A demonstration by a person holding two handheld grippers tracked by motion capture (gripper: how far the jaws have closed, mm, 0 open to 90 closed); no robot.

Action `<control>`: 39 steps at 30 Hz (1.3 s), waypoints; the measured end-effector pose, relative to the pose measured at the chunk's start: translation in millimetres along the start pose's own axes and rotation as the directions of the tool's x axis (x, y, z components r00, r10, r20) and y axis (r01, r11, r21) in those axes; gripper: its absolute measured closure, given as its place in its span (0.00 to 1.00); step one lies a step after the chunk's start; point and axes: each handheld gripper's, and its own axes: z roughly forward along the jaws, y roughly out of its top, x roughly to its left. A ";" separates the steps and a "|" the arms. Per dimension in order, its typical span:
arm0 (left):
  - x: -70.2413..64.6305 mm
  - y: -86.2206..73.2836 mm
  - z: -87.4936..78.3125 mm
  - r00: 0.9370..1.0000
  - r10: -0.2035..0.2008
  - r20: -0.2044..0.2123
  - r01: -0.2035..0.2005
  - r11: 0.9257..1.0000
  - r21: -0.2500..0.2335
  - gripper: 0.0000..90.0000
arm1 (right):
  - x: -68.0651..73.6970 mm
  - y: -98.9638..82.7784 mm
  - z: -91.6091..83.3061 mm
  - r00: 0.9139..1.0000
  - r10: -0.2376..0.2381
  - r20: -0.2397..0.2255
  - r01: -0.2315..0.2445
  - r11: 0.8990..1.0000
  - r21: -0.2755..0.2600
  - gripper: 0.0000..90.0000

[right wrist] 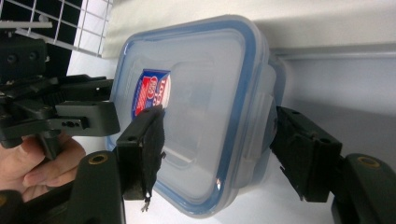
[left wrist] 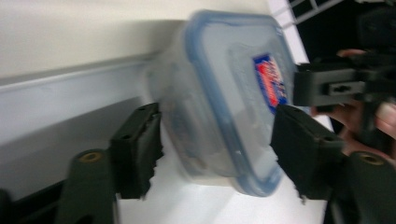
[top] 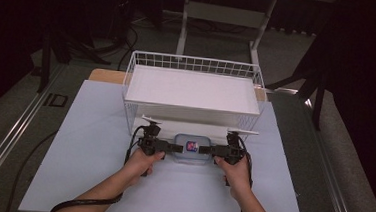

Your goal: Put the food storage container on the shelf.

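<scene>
A clear plastic container (top: 191,148) with a blue-rimmed lid and a red and blue label lies on the white table sheet (top: 87,159), just in front of the wire basket (top: 194,64). My left gripper (top: 174,147) comes in from its left end and my right gripper (top: 210,149) from its right end. In the left gripper view the container (left wrist: 224,107) sits between the two black jaws of the left gripper (left wrist: 217,121), one against the base, one against the lid rim. In the right gripper view the right gripper (right wrist: 217,121) clamps the container (right wrist: 196,93) the same way, one jaw over the lid.
The white wire basket holds a white board (top: 192,89) and stands at the far middle of the table. Cables trail from both grippers toward the near edge. A white table frame (top: 222,13) stands on the floor beyond. The sheet spreads wide left and right of the hands.
</scene>
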 end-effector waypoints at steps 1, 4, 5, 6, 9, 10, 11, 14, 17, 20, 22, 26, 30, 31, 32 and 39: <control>-1.4 0.5 0.2 1.000 0.003 -0.006 -0.003 1.000 0.001 0.41 | 0.3 -0.3 -0.4 1.000 0.003 -0.002 -0.003 1.000 0.007 0.39; -2.8 1.3 0.0 1.000 0.009 -0.016 -0.009 1.000 0.005 0.42 | -1.0 -1.6 -1.2 1.000 0.010 -0.007 -0.010 1.000 0.007 0.40; -4.6 1.3 0.0 1.000 0.010 -0.024 -0.010 1.000 0.006 0.42 | -0.3 -1.4 -1.2 1.000 0.009 -0.002 -0.009 1.000 0.009 0.40; -5.8 1.1 -0.2 0.999 0.014 -0.029 -0.014 1.000 0.009 0.43 | 0.1 -1.5 -1.3 1.000 0.009 -0.001 -0.009 1.000 0.009 0.40; -10.1 0.3 -1.4 0.998 0.047 -0.048 -0.046 0.999 0.016 0.43 | 3.5 -2.5 -2.3 1.000 -0.012 0.014 0.012 1.000 0.012 0.40; -11.2 0.0 -2.3 0.997 0.052 -0.051 -0.051 0.999 0.016 0.44 | 4.9 -2.8 -2.8 1.000 -0.022 0.018 0.022 1.000 0.016 0.41; -11.5 -0.5 -3.4 0.997 0.055 -0.049 -0.055 0.998 0.015 0.46 | 5.9 -3.0 -3.6 0.999 -0.034 0.023 0.034 0.999 0.019 0.41; -15.3 -3.6 -5.5 0.994 0.091 -0.063 -0.090 0.996 0.011 0.48 | 8.0 -5.9 -6.3 0.998 -0.058 0.023 0.058 0.998 0.014 0.43; -19.6 -8.0 -7.1 0.989 0.119 -0.082 -0.120 0.993 -0.002 0.49 | 9.6 -10.7 -8.1 0.996 -0.089 0.025 0.090 0.996 -0.007 0.44; -23.8 -12.4 -9.0 0.984 0.148 -0.098 -0.150 0.989 -0.012 0.51 | 13.0 -16.7 -10.2 0.992 -0.120 0.042 0.121 0.992 -0.025 0.44; -25.0 -13.9 -10.1 0.983 0.153 -0.103 -0.156 0.988 -0.014 0.53 | 14.6 -20.1 -11.3 0.990 -0.131 0.044 0.132 0.990 -0.040 0.45; -25.7 -16.5 -10.9 0.983 0.156 -0.100 -0.160 0.986 -0.037 0.54 | 16.0 -24.5 -12.5 0.987 -0.154 0.048 0.157 0.986 -0.056 0.45; -27.7 -12.8 -13.6 0.978 0.173 -0.115 -0.180 0.983 -0.045 0.55 | 16.5 -24.0 -13.0 0.982 -0.185 0.043 0.187 0.981 -0.055 0.45; -27.8 -11.5 -15.2 0.978 0.172 -0.117 -0.179 0.982 -0.051 0.55 | 16.9 -22.9 -12.8 0.982 -0.184 0.039 0.186 0.981 -0.061 0.45; -28.0 -10.2 -16.6 0.978 0.169 -0.121 -0.177 0.983 -0.056 0.55 | 17.2 -21.6 -12.5 0.982 -0.185 0.034 0.187 0.980 -0.071 0.45; -26.7 -0.5 -28.2 0.976 0.165 -0.139 -0.181 0.977 -0.112 0.55 | 26.2 -8.0 -7.7 0.973 -0.227 0.030 0.229 0.965 -0.127 0.45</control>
